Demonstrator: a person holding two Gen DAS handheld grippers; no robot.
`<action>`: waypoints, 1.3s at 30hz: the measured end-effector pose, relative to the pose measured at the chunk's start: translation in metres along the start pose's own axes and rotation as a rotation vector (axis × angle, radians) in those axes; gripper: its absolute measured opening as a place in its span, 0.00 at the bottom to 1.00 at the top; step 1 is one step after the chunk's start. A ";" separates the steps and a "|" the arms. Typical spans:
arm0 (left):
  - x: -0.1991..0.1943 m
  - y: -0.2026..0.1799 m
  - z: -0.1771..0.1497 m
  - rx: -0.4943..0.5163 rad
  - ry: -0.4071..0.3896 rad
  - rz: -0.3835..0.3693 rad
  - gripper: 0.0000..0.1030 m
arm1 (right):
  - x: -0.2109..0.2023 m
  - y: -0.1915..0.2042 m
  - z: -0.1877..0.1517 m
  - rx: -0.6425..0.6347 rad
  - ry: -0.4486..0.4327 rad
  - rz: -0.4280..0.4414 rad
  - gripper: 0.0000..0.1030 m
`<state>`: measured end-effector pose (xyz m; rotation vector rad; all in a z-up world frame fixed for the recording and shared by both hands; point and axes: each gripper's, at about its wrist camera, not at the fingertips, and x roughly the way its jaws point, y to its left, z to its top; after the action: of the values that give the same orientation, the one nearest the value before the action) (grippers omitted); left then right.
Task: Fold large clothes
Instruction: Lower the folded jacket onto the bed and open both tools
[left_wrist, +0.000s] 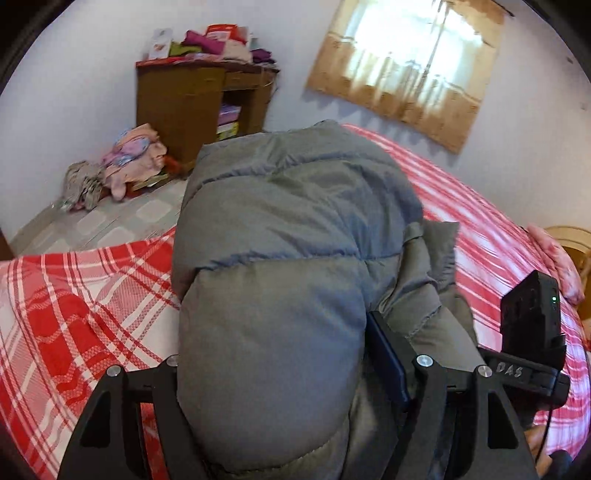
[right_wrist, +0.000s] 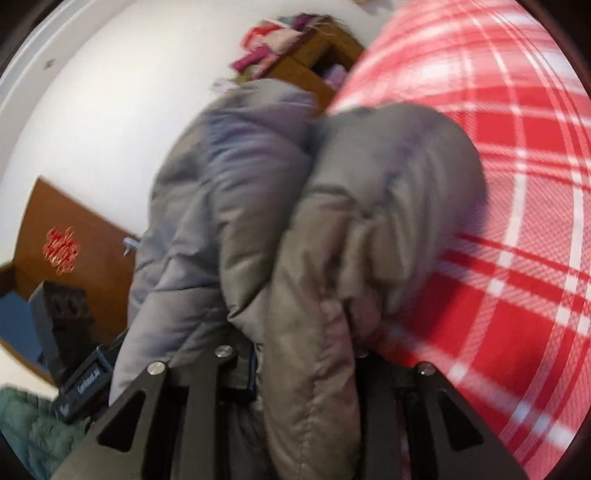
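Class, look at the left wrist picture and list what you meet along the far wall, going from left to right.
Heap of clothes on the floor → wooden cabinet with folded clothes on top → curtained window.

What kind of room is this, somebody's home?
Most likely a home bedroom: a bed under a red-and-white plaid bedspread, a brown wooden cabinet piled with folded clothes, and a curtained window.
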<state>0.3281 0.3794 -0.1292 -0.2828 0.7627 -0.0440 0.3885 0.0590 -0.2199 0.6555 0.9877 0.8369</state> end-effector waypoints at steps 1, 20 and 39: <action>0.003 0.004 0.001 -0.009 0.002 0.003 0.72 | -0.001 -0.003 -0.001 0.003 -0.003 -0.002 0.28; -0.038 0.000 -0.015 -0.004 -0.007 0.086 0.74 | -0.129 0.077 -0.029 -0.239 -0.257 -0.564 0.83; -0.125 0.030 0.000 -0.016 -0.019 0.229 0.75 | -0.159 0.118 -0.133 -0.172 -0.290 -0.595 0.99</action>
<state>0.2350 0.4261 -0.0529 -0.2092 0.7724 0.1807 0.1849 0.0004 -0.1103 0.2930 0.7733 0.2844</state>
